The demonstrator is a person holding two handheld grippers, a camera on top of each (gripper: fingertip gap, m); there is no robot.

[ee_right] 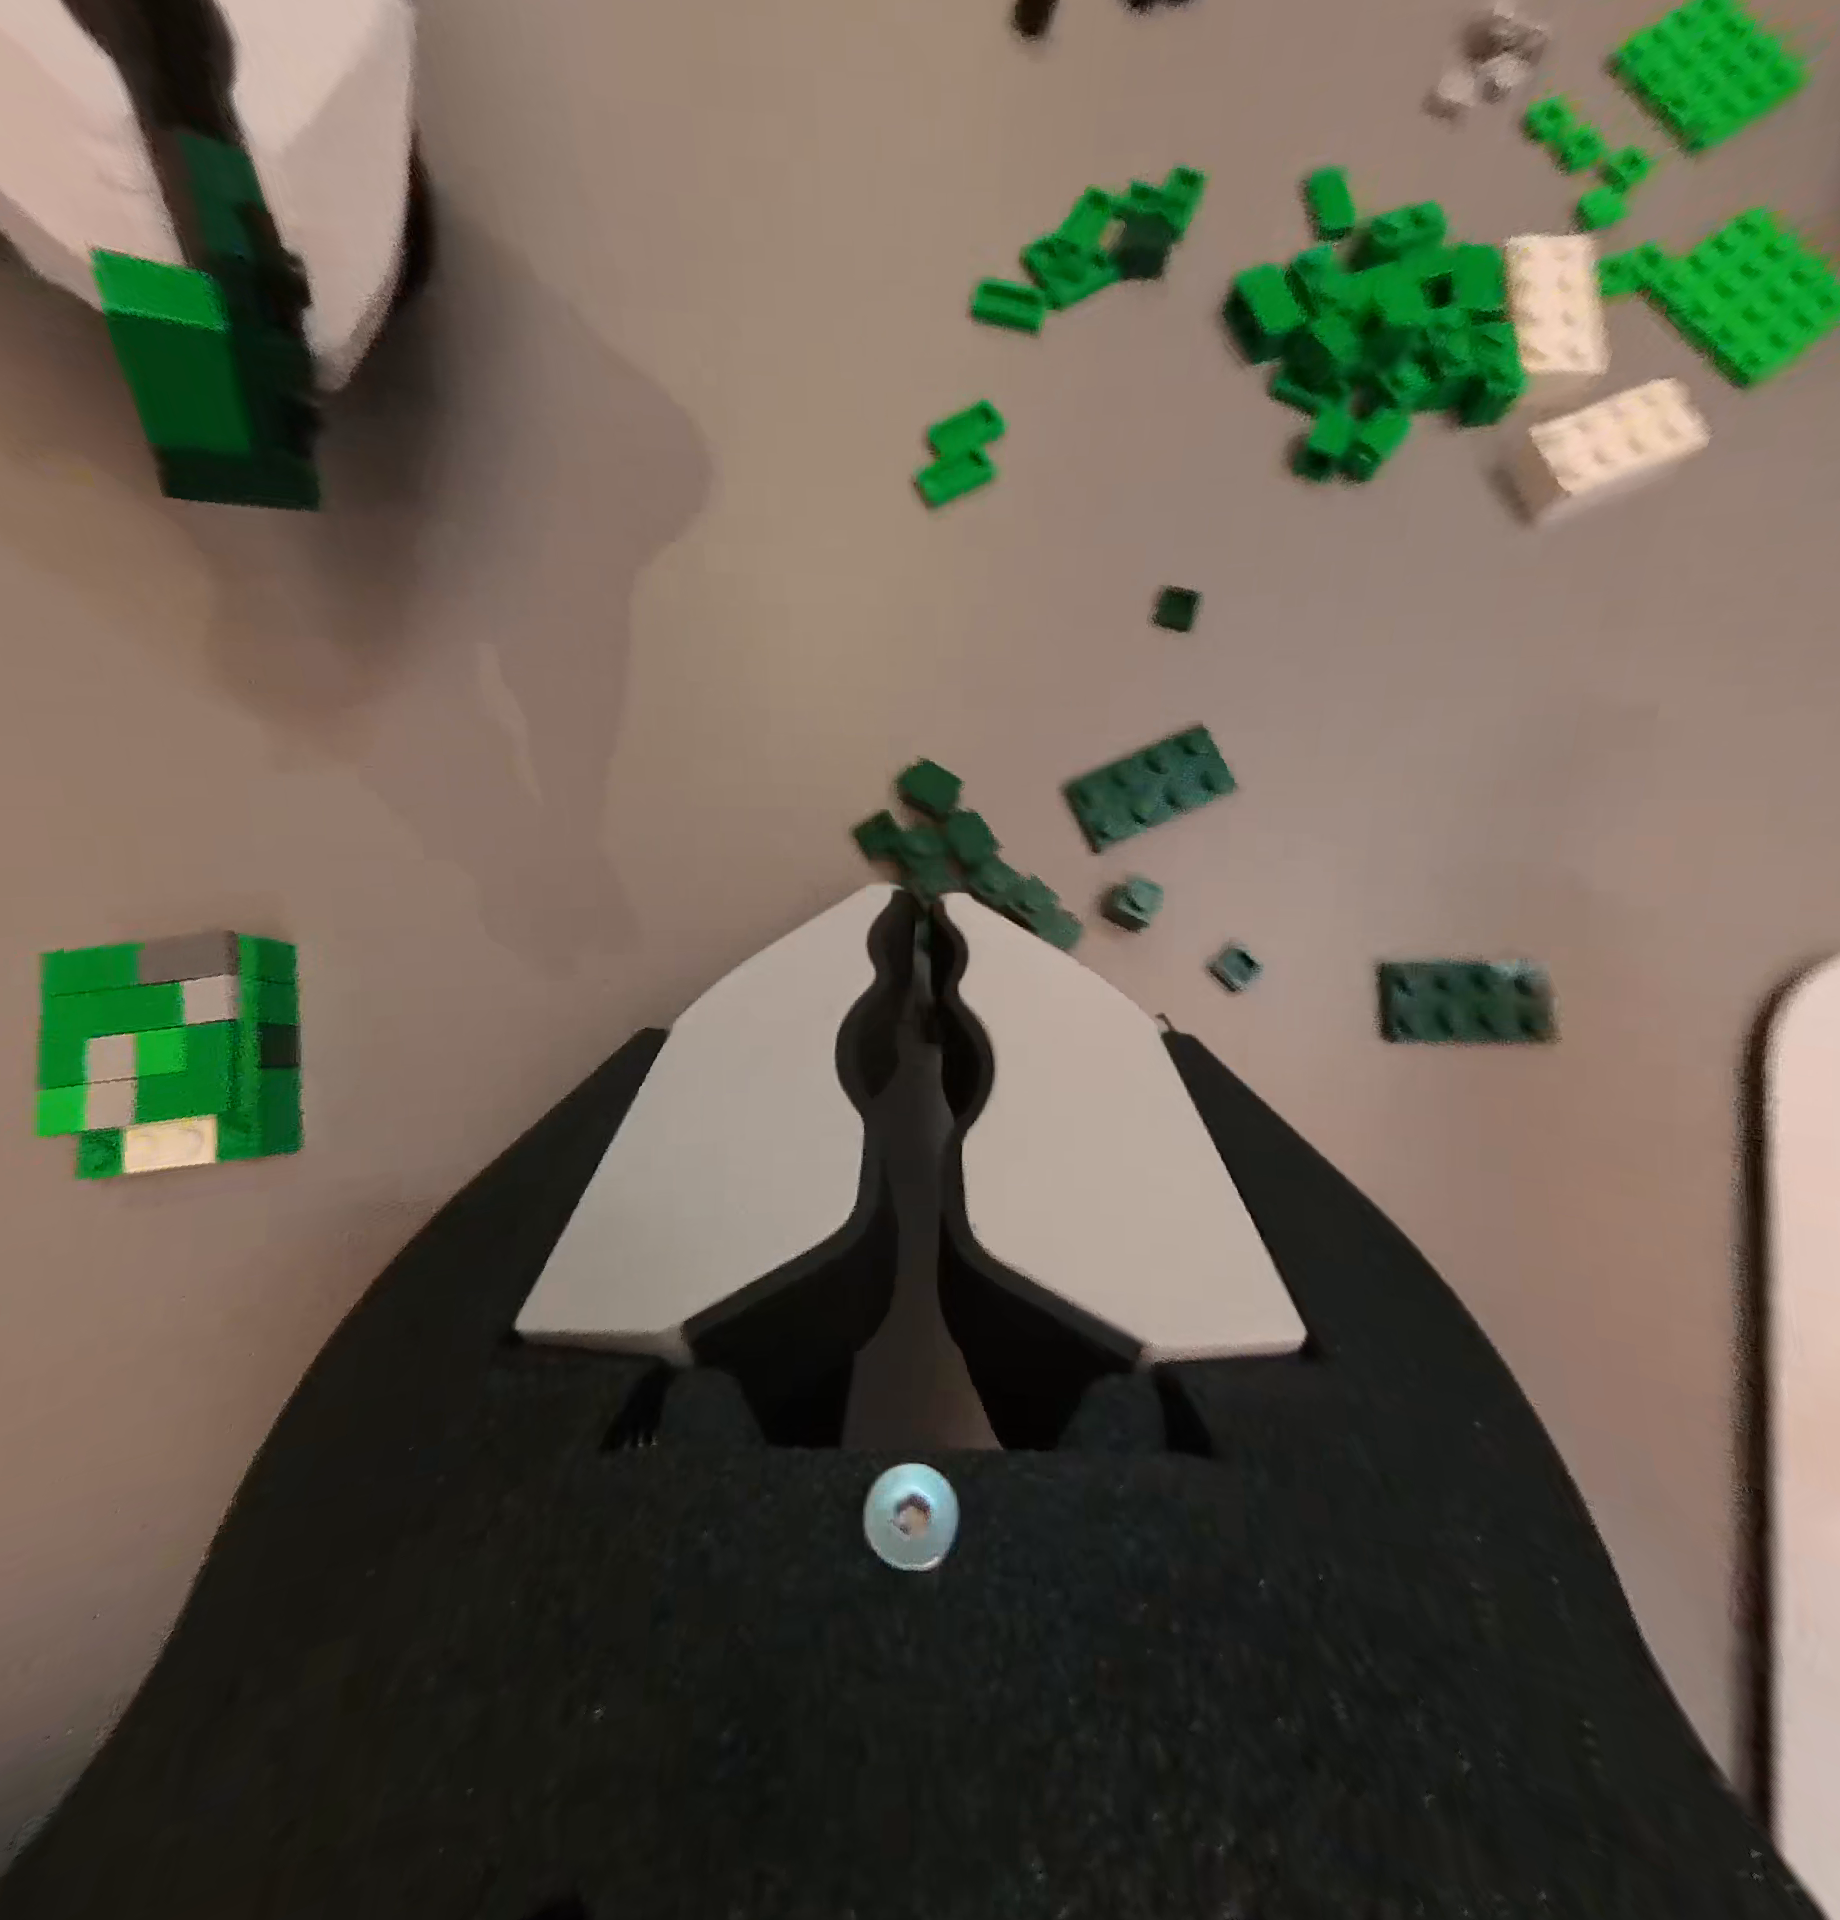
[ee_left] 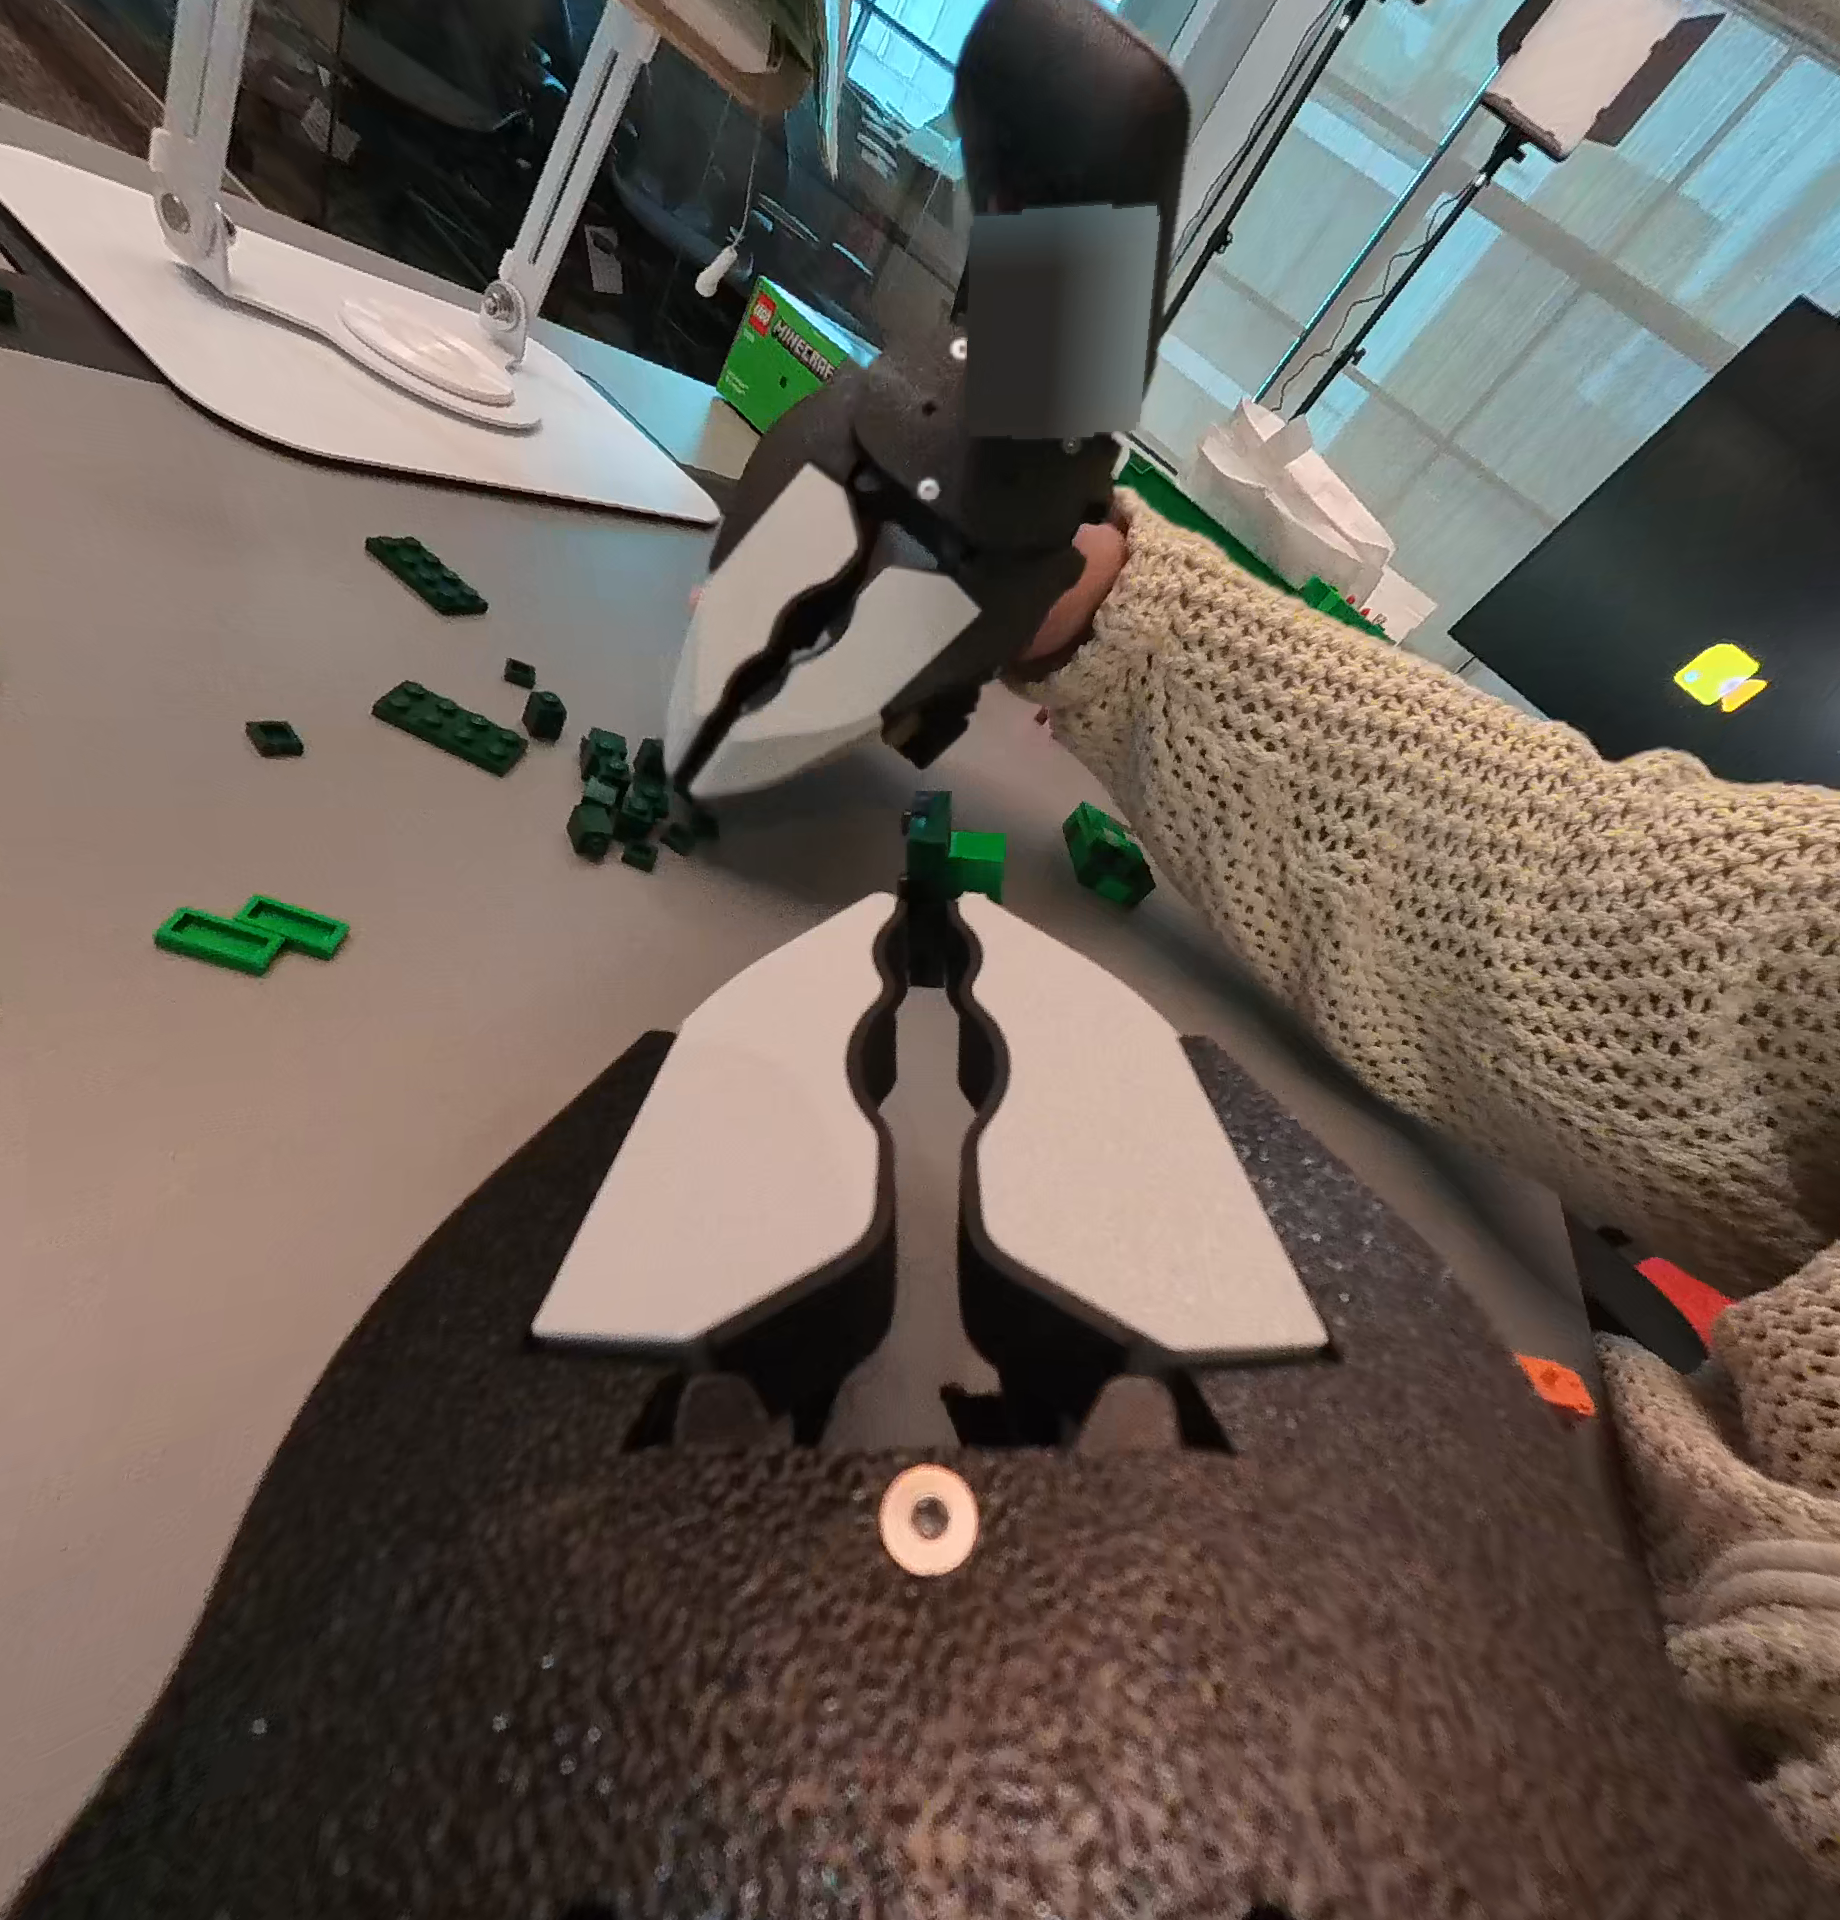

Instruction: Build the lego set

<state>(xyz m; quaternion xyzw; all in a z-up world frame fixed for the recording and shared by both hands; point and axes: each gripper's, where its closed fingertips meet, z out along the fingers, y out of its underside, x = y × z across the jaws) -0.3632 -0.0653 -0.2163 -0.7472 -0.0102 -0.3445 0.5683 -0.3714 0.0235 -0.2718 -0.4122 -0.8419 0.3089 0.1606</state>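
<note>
While the left gripper held a small green assembly clamped between its tips above the grey table, the right gripper reached into the pile of dark green pieces. Its tips stood nearly together at the pile's near edge; whether they held a piece could not be told. Judged step: fetching the next piece. The next move would call for lifting one piece clear and carrying it to the assembly beside the pile.

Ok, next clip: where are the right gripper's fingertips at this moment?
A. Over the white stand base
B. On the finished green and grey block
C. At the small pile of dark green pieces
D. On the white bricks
C: the right gripper has its tips down at the pile of dark green pieces, and the left wrist view shows the same.
</note>
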